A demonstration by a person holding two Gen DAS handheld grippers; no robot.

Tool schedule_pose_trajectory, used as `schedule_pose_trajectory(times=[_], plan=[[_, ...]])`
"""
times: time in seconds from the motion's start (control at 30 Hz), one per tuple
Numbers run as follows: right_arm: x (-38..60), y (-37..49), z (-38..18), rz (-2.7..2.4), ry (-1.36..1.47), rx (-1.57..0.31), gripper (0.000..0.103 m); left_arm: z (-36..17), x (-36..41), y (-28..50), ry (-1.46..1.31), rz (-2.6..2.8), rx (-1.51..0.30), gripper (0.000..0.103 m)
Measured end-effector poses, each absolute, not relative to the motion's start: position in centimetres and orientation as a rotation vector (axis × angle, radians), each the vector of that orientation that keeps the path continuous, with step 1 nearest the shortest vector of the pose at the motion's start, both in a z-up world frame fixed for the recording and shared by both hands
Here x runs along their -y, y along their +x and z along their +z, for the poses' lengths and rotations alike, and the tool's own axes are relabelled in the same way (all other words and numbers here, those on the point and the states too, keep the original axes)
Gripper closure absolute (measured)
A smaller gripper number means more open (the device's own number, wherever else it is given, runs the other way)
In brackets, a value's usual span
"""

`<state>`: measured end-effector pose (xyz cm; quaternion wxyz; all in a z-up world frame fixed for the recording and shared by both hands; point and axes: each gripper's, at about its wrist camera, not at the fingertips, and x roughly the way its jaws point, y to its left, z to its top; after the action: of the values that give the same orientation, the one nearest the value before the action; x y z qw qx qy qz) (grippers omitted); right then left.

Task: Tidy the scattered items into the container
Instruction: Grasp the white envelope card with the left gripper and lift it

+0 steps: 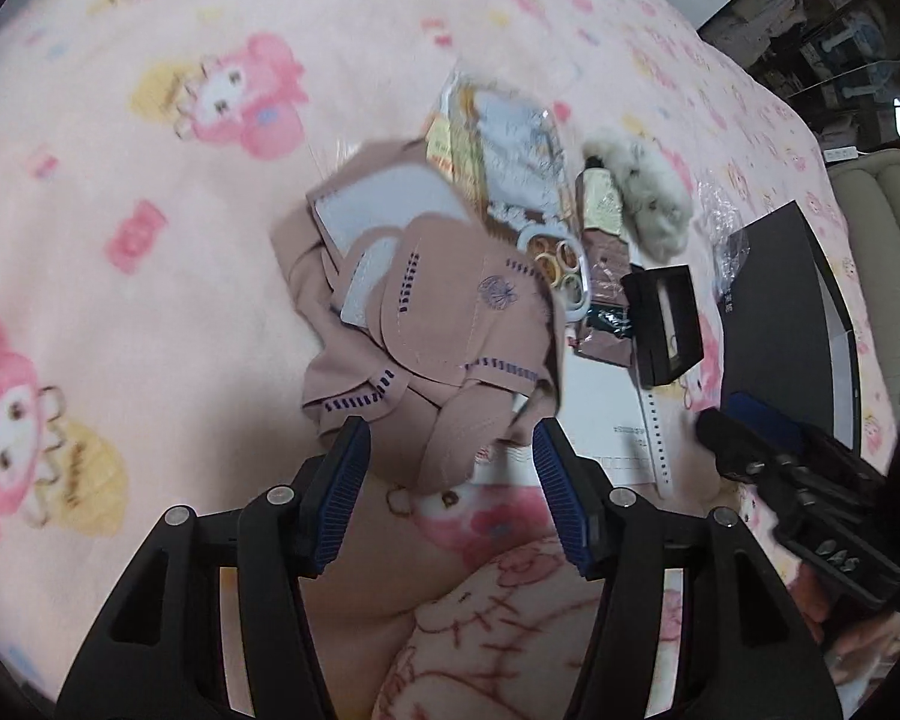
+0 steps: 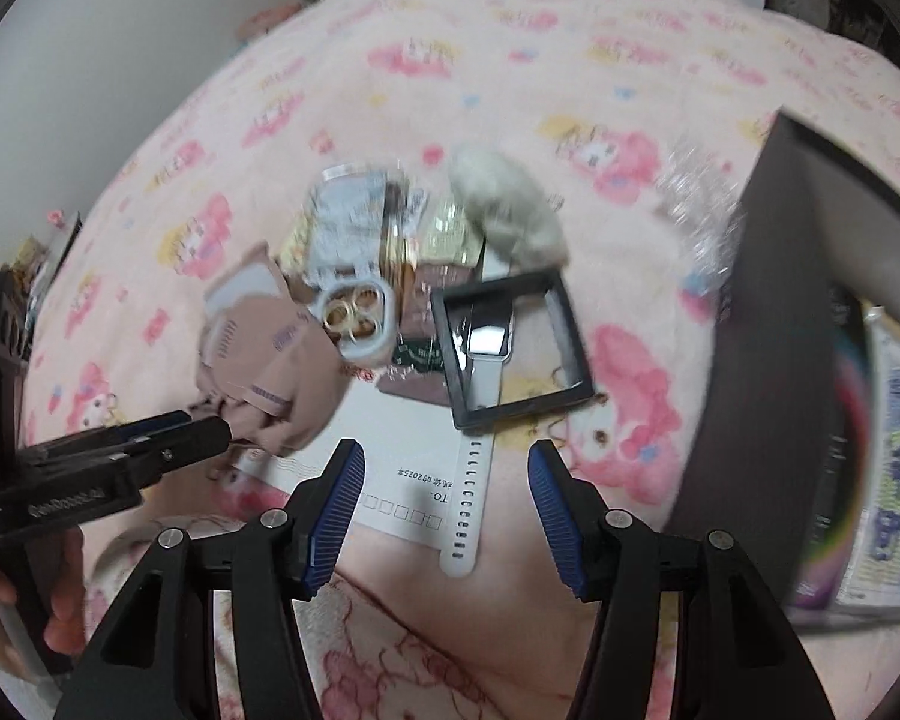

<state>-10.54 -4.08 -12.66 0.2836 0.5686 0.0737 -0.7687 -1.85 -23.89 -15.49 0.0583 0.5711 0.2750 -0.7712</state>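
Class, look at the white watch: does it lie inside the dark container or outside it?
Outside. The white watch lies on the pink blanket, across a black frame; the dark container stands apart at the right.

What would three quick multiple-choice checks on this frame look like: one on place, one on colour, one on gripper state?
1. Where does the white watch lie?
A. across the black frame
B. inside the dark box
C. on the pink-brown garment

2. What colour are the pads of the right hand-held gripper?
A. red
B. blue
C. white

3. How is the left hand-held gripper?
A. shut on the garment
B. shut on the watch
C. open, gripping nothing

Key: 1 A, the watch face sits within the frame and its strap runs out over the envelope. 2 B, the ribbed pads are blue. 3 C, its fingers stand apart, pads clear of the garment's edge.
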Motion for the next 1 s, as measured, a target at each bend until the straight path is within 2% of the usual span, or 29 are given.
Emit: schedule_pose_trajectory(times=[0.27,0.37,0.5,0.6,0.8,0.87,1.0], plan=[[5.2,-10.7,-18.0,-1.984,1.646,-0.259,0.050,-18.7,24.5,-3.6,1.836,-2.344,-0.905,0.045],[5.2,-11.4,-18.1,-1.994,1.640,-0.251,0.050,-18.5,25.6,-4.8,1.763,-2.314,-0.781,0.049],[5.0,-12.0,-16.4,-2.185,1.545,-0.385,0.050,-16.8,26.4,-4.9,1.644,-2.263,-0.691,0.051],[4.1,-11.1,-15.1,-2.184,1.520,-0.341,0.050,-15.3,25.6,-3.5,1.590,-2.285,-0.611,0.053],[4.2,-9.5,-14.9,-1.906,1.537,-0.169,0.050,-12.6,24.4,-1.7,1.580,-2.409,-0.735,0.053],[4.6,-9.3,-15.6,-1.871,1.554,-0.175,0.050,-11.9,23.7,-1.9,1.591,-2.481,-0.762,0.053],[4.6,-9.4,-17.2,-1.852,1.609,-0.167,0.050,-14.3,22.2,-4.3,1.850,-2.525,-0.897,0.053]])
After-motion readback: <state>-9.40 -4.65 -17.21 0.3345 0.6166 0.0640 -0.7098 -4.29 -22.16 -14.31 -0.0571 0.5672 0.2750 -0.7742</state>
